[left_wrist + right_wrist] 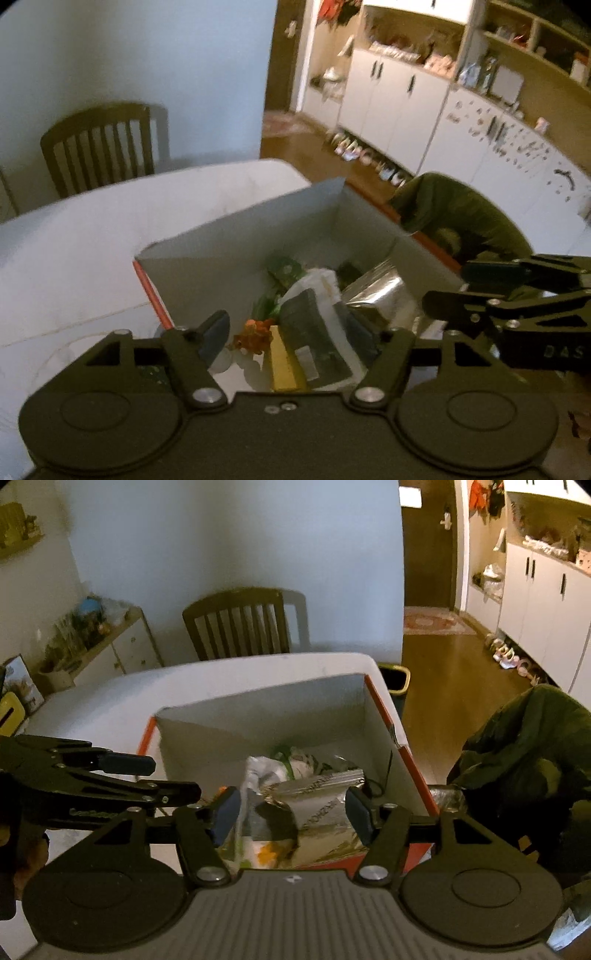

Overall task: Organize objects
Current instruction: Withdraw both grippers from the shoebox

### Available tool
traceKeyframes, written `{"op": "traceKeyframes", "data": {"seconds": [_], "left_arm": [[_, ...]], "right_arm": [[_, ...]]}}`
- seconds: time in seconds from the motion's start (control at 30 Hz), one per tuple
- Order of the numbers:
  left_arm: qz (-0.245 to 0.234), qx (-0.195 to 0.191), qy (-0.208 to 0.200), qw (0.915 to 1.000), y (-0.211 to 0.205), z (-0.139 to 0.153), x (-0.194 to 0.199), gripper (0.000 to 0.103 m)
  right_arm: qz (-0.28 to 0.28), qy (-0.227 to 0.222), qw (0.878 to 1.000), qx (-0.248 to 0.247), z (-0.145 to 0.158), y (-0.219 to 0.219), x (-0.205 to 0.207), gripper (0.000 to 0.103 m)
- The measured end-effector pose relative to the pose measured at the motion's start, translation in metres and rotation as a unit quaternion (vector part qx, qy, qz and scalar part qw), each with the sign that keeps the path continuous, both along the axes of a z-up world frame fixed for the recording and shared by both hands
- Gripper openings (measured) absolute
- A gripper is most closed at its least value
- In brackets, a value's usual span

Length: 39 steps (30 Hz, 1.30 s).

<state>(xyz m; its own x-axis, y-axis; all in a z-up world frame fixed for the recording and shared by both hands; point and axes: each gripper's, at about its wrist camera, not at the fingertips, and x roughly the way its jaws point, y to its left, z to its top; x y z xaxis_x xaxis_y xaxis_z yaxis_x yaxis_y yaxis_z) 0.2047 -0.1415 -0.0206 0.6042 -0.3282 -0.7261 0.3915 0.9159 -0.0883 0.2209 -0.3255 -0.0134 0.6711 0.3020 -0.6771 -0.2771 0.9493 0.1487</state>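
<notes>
An open cardboard box (236, 236) with orange outer sides and grey inner walls stands on the white table (92, 236); it also shows in the right wrist view (258, 716). Inside lie a silver foil pouch (380, 288), a white bag with a dark packet (314, 328), a yellow block (282, 365), an orange item (255, 338) and green packets (284, 269). My left gripper (291, 336) is open above the box's near end, holding nothing. My right gripper (291, 812) is open over the foil pouch (325, 805), empty. Each gripper shows in the other's view, the right one (458, 288) and the left one (170, 775).
A wooden chair (240, 624) stands behind the table against the wall. A dark green jacket (528, 746) hangs over a chair to the right. White cabinets (399, 107) line the far wall. A low cabinet with clutter (107, 642) stands at the left.
</notes>
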Motion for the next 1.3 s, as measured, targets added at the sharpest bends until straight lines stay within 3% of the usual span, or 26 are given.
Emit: {"op": "traceKeyframes", "data": {"seconds": [0.2, 0.5, 0.87, 0.93, 1.3], "left_arm": [[-0.035, -0.011, -0.045, 0.9983, 0.012, 0.024, -0.030, 0.077], [-0.083, -0.043, -0.074, 0.9929, 0.041, 0.047, -0.052, 0.079], [-0.151, -0.077, -0.090, 0.9815, 0.056, 0.052, -0.072, 0.099], [-0.151, -0.080, -0.094, 0.9808, 0.060, 0.051, -0.076, 0.103], [-0.136, -0.078, -0.099, 0.9827, 0.084, 0.051, -0.085, 0.103]], "right_arm": [[-0.023, -0.023, 0.999, 0.018, 0.019, 0.012, -0.034, 0.063], [-0.067, -0.052, 0.996, 0.034, 0.040, 0.035, -0.087, 0.066], [-0.120, -0.081, 0.988, 0.050, 0.048, 0.060, -0.151, 0.077], [-0.126, -0.087, 0.987, 0.046, 0.048, 0.063, -0.159, 0.079], [-0.148, -0.109, 0.981, 0.065, 0.051, 0.077, -0.179, 0.094]]}}
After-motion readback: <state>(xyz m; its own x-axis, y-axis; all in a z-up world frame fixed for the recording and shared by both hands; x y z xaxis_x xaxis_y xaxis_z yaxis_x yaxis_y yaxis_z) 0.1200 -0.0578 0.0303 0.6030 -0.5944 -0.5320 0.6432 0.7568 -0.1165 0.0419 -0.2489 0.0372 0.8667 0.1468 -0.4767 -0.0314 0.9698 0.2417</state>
